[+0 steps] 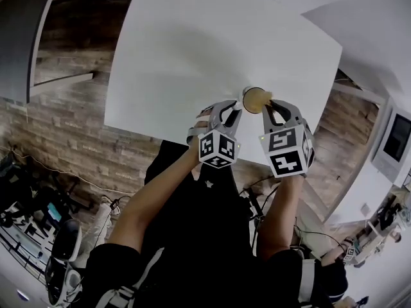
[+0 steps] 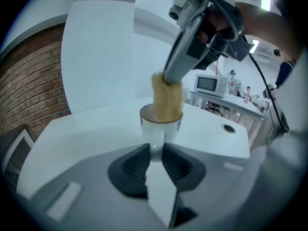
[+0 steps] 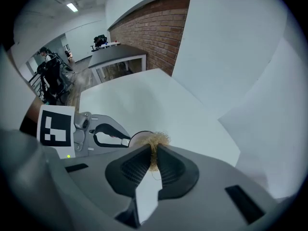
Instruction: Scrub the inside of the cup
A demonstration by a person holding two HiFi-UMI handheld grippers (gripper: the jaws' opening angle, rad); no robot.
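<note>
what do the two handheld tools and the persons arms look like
Both the left tool and right tool are light grey shells with black ribbed pads and a white cube of black square markers. The person wears black short sleeves.

cup [image 2: 160,129]: one
scrubbing pad [image 2: 167,97]: one
grippers: two, the left gripper [image 1: 237,105] and the right gripper [image 1: 270,105]
counter [image 1: 212,50]: one
microwave [image 2: 208,84]: one
</note>
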